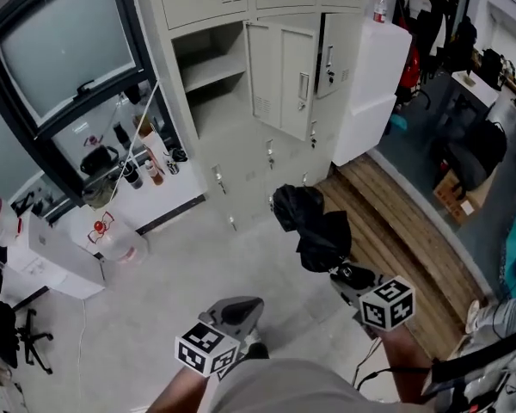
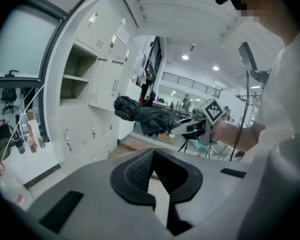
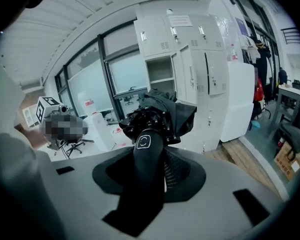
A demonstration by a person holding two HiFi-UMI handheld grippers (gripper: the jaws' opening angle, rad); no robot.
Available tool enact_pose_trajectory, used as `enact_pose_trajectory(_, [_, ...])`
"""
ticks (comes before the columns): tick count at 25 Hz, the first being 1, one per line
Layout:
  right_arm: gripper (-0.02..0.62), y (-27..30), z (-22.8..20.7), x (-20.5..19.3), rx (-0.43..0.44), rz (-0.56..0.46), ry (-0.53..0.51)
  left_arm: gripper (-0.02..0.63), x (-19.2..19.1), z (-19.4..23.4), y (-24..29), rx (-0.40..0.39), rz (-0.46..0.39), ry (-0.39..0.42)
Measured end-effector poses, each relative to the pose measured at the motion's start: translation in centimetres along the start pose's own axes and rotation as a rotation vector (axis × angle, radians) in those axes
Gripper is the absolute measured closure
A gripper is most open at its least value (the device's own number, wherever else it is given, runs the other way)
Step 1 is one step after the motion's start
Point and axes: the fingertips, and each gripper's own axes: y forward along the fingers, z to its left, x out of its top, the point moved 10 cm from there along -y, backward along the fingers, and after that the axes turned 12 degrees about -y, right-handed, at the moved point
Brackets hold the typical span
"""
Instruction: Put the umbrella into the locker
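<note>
The black folded umbrella (image 1: 314, 226) hangs in mid-air in front of the grey lockers (image 1: 267, 136). My right gripper (image 1: 344, 274) is shut on its handle (image 3: 147, 154), and the canopy (image 3: 162, 114) bunches just beyond the jaws. One upper locker compartment (image 1: 208, 67) stands open with a shelf inside, its door (image 1: 284, 76) swung to the right. My left gripper (image 1: 241, 310) is lower left of the umbrella, shut and holding nothing. In the left gripper view the umbrella (image 2: 140, 115) and right gripper (image 2: 190, 129) are ahead, the open compartment (image 2: 72, 79) to the left.
A white cabinet (image 1: 374, 84) with a bottle (image 1: 379, 9) on top stands right of the lockers. A wooden platform (image 1: 387, 231) runs along the right. A water jug (image 1: 112, 239), a white box (image 1: 56, 261) and a low shelf with bottles (image 1: 146, 166) sit at left.
</note>
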Motion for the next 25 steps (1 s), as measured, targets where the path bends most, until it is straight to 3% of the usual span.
enact_pose_trajectory(9, [0.448,12.4,-3.4,13.0,-0.062,-0.078,-0.032,0.595,5.7,11.6,-3.1,-0.034,0.009,0.034])
enact_pose_trajectory(20, [0.448,24.4,-10.6,28.4,-0.074,-0.150,-0.112,0.595,10.3,19.8,-3.0,-0.025,-0.038,-0.018])
enact_pose_trajectory(25, [0.448,30.6,-14.2,35.5,-0.052,-0.165,-0.162,0.595,13.9,23.6,-1.8,0.017,-0.065,-0.019])
